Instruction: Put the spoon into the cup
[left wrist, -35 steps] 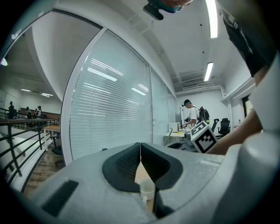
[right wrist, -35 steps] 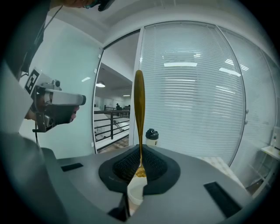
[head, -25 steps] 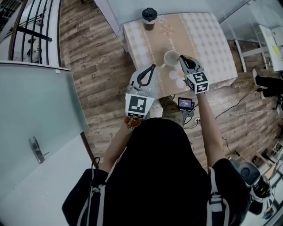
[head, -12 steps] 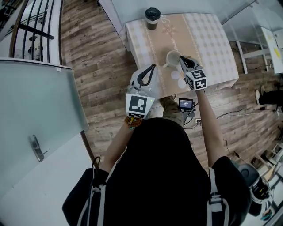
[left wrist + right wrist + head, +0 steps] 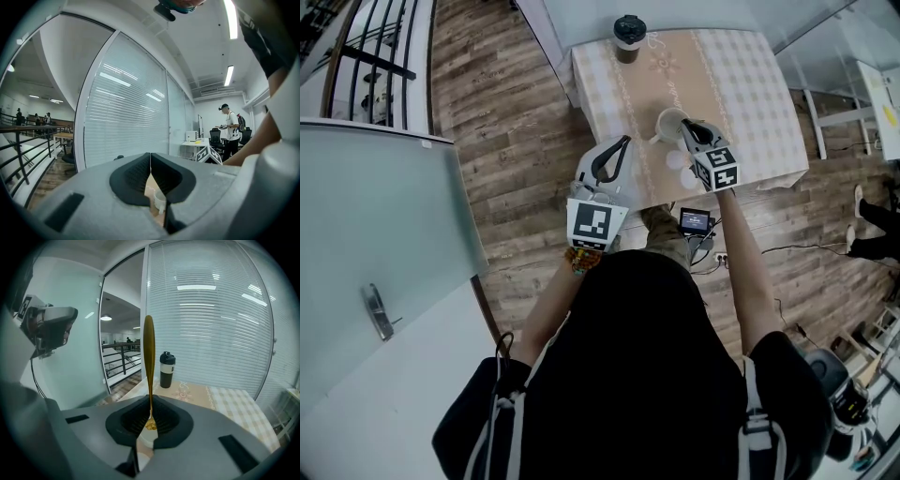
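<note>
right gripper [image 5: 150,405]: jaws clamped on spoon [image 5: 149,357], gold handle upright | cup [image 5: 146,439]: white, directly below spoon, glimpsed through jaw gap | tumbler [image 5: 167,370]: dark-lidded, upright, behind spoon, just right | table [image 5: 229,401]: checked cloth, right of spoon

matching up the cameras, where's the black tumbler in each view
Head view: black tumbler at top centre, at the table's far end.
Left gripper view: only a dark cap left of centre, likely it.
Right gripper view: centre, just right of the spoon.
Shared landmark: the white cup, low centre in both gripper views.
</note>
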`<state>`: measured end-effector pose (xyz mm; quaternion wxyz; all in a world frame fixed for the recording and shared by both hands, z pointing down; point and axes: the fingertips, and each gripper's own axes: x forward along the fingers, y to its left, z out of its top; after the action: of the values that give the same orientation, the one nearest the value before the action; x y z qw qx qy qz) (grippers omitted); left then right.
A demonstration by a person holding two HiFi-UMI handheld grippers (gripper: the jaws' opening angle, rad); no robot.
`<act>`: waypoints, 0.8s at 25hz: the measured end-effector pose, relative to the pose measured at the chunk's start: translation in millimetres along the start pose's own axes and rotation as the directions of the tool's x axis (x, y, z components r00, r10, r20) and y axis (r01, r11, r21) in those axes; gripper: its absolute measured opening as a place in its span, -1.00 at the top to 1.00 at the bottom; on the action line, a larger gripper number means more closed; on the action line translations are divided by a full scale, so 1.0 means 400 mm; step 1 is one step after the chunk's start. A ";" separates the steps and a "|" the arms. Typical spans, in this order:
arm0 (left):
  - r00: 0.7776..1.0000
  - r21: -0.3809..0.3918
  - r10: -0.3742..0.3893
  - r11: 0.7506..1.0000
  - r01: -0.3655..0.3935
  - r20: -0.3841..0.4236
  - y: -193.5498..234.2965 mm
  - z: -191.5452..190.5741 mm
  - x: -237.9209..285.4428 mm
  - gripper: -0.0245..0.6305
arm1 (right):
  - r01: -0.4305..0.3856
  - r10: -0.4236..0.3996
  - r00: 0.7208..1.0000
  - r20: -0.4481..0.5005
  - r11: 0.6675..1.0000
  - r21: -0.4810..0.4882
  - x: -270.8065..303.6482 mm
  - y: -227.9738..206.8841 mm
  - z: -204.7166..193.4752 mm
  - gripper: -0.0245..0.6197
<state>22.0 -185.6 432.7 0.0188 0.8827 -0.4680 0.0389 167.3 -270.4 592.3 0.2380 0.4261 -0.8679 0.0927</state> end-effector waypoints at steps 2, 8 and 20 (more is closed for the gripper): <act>1.000 -0.002 0.001 1.000 -0.001 -0.003 0.002 -0.001 0.000 0.87 | -0.005 0.005 1.000 -0.001 1.000 -0.001 0.002 0.002 -0.002 0.88; 1.000 -0.007 -0.008 1.000 0.007 -0.008 0.000 -0.007 0.005 0.87 | 0.012 -0.012 1.000 0.002 1.000 -0.003 0.002 -0.002 0.002 0.88; 1.000 -0.012 -0.012 1.000 0.011 -0.013 0.009 -0.009 0.016 0.87 | 0.017 -0.017 1.000 -0.011 1.000 -0.015 0.008 -0.012 0.004 0.88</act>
<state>22.3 -192.8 436.7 0.0274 0.8849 -0.4630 0.0418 168.7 -276.1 592.5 0.2470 0.4310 -0.8636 0.0864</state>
